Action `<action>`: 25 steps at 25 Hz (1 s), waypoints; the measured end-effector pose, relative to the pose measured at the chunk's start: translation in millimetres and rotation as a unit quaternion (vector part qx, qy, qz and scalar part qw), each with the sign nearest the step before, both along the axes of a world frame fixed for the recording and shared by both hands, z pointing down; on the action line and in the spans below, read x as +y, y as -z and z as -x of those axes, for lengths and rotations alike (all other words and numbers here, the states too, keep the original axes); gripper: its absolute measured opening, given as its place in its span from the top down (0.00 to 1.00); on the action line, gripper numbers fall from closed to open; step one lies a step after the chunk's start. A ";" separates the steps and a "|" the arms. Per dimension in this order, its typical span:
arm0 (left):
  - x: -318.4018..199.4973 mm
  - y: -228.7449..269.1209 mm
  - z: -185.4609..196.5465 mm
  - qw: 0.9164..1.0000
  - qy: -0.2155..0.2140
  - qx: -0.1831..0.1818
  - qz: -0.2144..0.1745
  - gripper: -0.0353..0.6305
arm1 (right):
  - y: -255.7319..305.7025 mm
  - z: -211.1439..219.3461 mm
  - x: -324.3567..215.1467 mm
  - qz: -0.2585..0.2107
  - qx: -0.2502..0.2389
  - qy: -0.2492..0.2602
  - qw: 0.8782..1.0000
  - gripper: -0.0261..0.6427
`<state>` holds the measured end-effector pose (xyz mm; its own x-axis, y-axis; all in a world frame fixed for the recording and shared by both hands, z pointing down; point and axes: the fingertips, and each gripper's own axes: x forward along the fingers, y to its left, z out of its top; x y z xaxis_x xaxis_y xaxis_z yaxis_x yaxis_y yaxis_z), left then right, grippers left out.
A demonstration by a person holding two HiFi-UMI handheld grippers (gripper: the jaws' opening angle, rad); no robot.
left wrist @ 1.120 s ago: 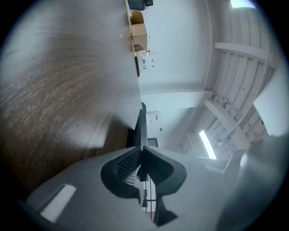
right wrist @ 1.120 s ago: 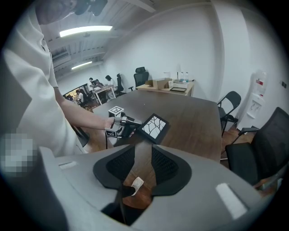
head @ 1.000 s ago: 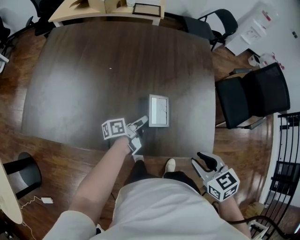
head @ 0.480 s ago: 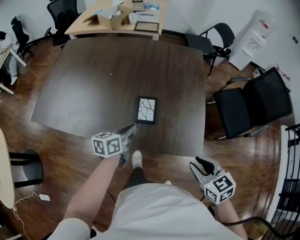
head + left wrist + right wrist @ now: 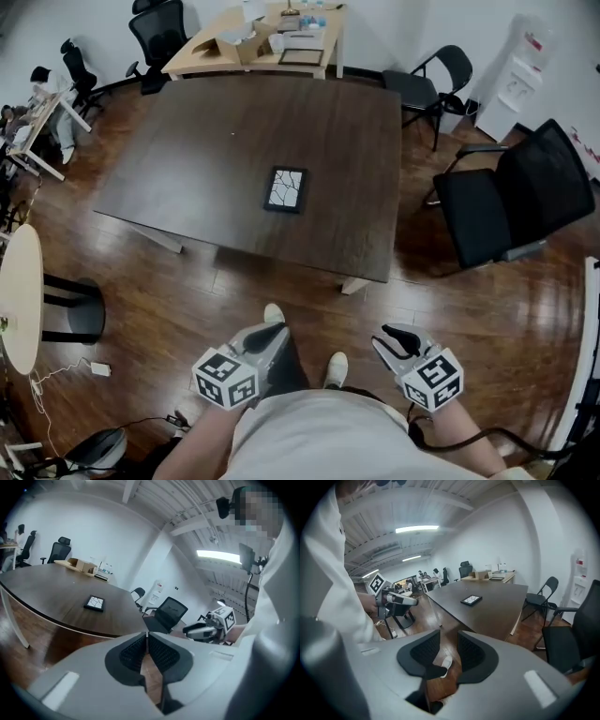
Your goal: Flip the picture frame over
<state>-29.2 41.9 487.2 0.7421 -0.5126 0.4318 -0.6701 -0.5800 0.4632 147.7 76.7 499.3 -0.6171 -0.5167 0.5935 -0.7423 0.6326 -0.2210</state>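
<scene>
Picture frame lies flat on the counter, picture side up with its black crack-line pattern showing. It sits a bit right of the counter's middle, nearer your edge than the far one.

- Far left: a pale round table stands on the wood floor, well apart from the counter.
- Your left tool is off the counter, low by your body over the floor. Its pads are pressed together at the tips with nothing between them, and it is well apart from the frame.
- Your right tool is also close to your body over the floor. Its jaws are spread and grip nothing. Only floor and a white shoe show through the gap.
- Right of the counter: a black mesh chair stands near the counter's right edge, and a folding chair stands by the far right corner.
- Beyond the far edge: a light wooden desk with boxes on it.
</scene>
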 end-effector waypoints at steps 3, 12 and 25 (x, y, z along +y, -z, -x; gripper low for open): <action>26.3 3.0 4.1 1.000 -0.020 -0.013 -0.004 0.93 | 5.5 9.4 7.5 -0.012 -0.007 0.008 1.000 0.80; 58.4 34.0 17.4 0.993 -0.086 -0.021 -0.073 0.92 | 36.5 27.2 24.6 -0.059 -0.010 -0.035 0.998 0.79; 111.2 23.1 113.8 0.990 -0.109 0.014 -0.088 0.93 | 69.0 139.2 79.2 -0.107 0.003 -0.015 0.994 0.75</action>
<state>-143.0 153.1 464.1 0.8539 -0.4039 0.3282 -0.5081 -0.7835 0.3578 8.5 155.9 430.3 -0.5968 -0.6496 0.4711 -0.7623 0.6423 -0.0800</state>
